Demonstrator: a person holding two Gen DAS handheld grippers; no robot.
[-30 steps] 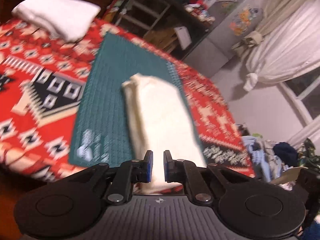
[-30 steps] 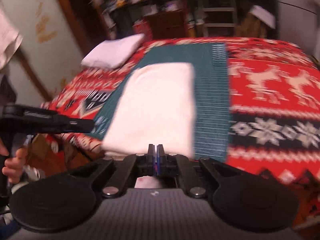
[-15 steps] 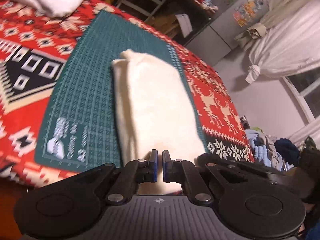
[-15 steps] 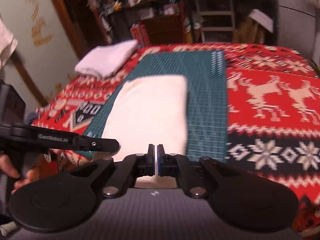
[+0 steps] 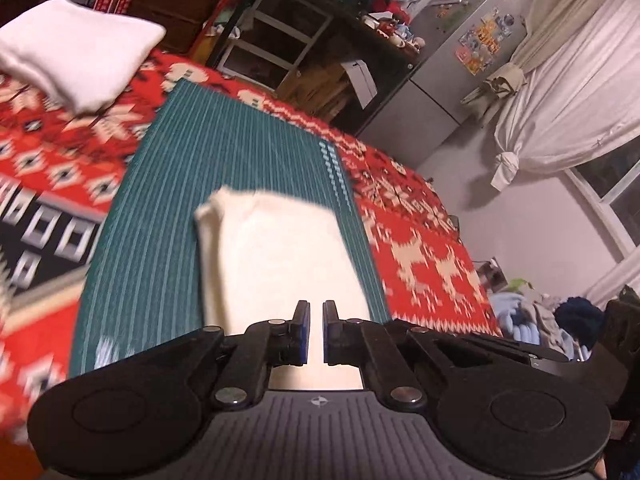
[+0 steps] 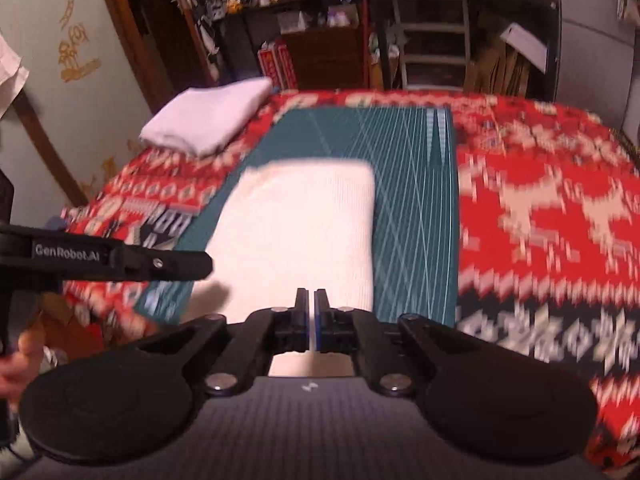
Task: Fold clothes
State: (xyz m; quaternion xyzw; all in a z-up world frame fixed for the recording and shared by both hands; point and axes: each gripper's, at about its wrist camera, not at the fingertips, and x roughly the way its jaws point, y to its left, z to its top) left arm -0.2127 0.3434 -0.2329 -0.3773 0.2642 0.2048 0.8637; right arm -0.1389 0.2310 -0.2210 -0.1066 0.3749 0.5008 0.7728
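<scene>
Closed grippers [image 6: 311,312] over red patterned blanket [image 6: 540,216]

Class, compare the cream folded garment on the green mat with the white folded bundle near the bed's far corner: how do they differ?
The cream folded garment lies flat on the green cutting mat; the white folded bundle sits on the red patterned blanket. The garment looks thin, the bundle thicker. Both are folded.

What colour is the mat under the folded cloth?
The mat is dark teal green with thin pale grid lines, clearest in the right wrist view.
</scene>
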